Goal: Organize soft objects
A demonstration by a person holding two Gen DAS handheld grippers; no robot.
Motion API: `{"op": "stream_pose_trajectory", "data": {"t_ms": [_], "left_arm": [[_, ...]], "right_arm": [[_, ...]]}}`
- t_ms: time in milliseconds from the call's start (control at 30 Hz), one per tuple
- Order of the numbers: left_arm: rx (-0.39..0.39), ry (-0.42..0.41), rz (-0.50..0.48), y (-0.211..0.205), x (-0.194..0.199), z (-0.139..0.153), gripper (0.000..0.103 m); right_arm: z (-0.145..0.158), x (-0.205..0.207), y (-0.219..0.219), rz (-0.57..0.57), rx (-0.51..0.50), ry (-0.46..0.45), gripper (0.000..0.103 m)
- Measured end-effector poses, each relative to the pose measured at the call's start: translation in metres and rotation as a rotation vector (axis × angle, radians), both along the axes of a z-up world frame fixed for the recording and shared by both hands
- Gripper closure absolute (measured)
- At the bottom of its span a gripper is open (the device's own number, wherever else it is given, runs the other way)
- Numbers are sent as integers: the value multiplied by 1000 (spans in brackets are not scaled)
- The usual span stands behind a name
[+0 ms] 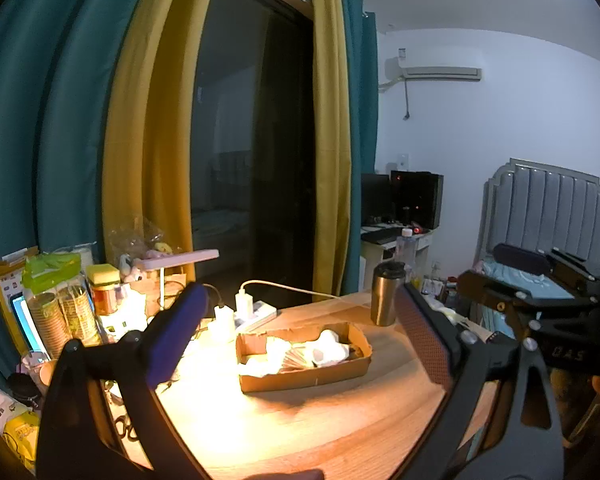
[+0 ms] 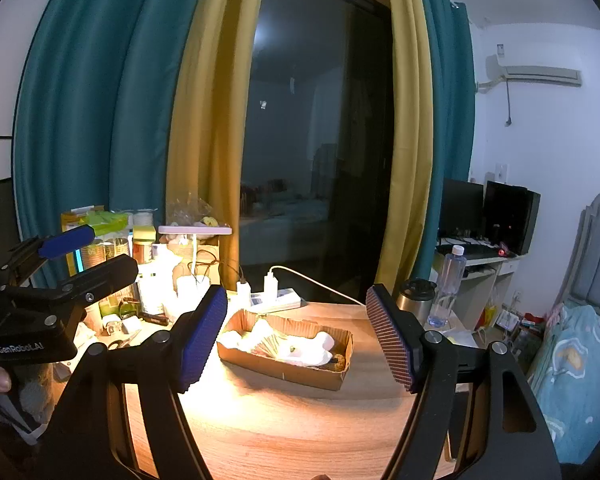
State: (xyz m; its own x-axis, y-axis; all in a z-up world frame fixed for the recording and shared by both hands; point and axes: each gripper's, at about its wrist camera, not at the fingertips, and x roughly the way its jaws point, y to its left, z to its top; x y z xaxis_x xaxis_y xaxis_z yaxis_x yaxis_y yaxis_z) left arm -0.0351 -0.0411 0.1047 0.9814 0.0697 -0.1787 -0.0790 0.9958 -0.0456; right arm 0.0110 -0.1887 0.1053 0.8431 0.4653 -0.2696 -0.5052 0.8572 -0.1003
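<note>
Both grippers, left gripper (image 1: 300, 344) and right gripper (image 2: 296, 340), gape wide, holding nothing | soft white cloths (image 2: 300, 348) in cardboard box (image 2: 284, 372) on wooden table (image 2: 280, 432): light, floppy, pinch a top fold | one box, one steel cup (image 1: 386, 294), one water bottle (image 2: 448, 284)

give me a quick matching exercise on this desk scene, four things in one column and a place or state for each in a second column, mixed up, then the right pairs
Things:
1. cardboard tray
2. steel tumbler
3. power strip
4. right gripper

Places or states:
a. behind the tray, chargers plugged in
b. jaws wide open, nothing between them
c. mid-table, holding pale soft items
d. upright near the table's right edge

Pairs: 1-c, 2-d, 3-a, 4-b
</note>
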Motion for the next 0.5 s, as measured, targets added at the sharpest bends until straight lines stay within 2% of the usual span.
{"op": "stream_pose_trajectory", "data": {"t_ms": [500], "left_arm": [[6,0,-7,-2,1,-1,7]], "right_arm": [[0,0,0,1,-2,0,28]]}}
